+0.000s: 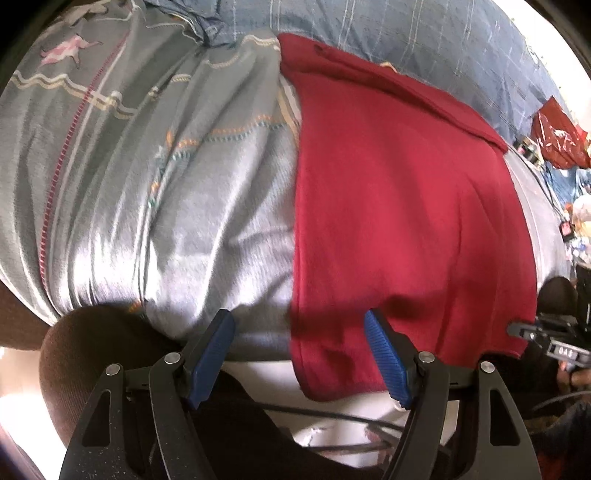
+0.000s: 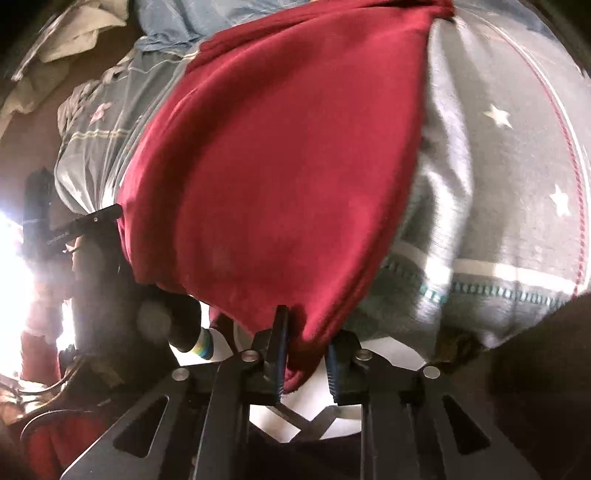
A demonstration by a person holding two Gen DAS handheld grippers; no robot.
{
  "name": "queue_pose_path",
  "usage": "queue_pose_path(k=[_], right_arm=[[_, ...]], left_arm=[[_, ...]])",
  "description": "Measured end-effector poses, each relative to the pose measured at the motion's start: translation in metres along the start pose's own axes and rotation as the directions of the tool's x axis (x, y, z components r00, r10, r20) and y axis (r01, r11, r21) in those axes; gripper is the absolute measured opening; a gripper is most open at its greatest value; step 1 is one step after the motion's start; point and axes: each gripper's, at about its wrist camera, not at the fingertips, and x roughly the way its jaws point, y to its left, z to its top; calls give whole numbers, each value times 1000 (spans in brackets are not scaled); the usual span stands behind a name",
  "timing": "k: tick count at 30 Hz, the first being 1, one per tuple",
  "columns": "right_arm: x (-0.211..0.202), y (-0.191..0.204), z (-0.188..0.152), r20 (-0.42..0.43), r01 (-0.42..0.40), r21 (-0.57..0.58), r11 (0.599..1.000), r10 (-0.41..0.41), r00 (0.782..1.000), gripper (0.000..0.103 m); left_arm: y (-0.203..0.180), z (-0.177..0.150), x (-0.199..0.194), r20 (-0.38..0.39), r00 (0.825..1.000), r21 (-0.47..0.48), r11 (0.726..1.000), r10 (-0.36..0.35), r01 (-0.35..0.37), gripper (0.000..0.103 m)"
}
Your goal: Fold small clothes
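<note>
Deep red knit garment [image 1: 406, 206] spread flat on the grey star-and-stripe patterned bedsheet [image 1: 147, 184], its near hem hanging over the mattress edge. Left gripper [image 1: 299, 354], black with ribbed blue pads [image 1: 388, 365], jaws wide apart, holding nothing; the garment's near left corner hangs between them. Right gripper [image 2: 304, 363] jaws narrow, the garment's [image 2: 266, 166] near right corner between them; whether they grip it, cannot tell. Rumpled pale blue blanket [image 1: 406, 33] beyond the garment.

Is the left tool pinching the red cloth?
No, in the left wrist view the left tool stands wide open, with only the near edge of the red cloth lying between its blue pads.
</note>
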Motion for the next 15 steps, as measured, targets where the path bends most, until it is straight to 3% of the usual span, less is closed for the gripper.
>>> queue_pose_path(k=[2,5,12,15], right_arm=[[-1,3,3,19,-27,-6,1000,27,999,19],[-7,4,3,51,-36,-22,999,37,998,7],[-57,-23,2,211,-195,72,978,176,961,6],[-66,-23,6,247,-218,74,973,194,949,6]], left_arm=[[-2,0,1,-10,1000,7,1000,-1,1,72],[-6,0,2,-15,1000,15,1000,-7,7,72],[-15,-1,11,-28,999,3,999,-43,43,72],[-20,1,10,-8,997,-2,997,-77,77,71]])
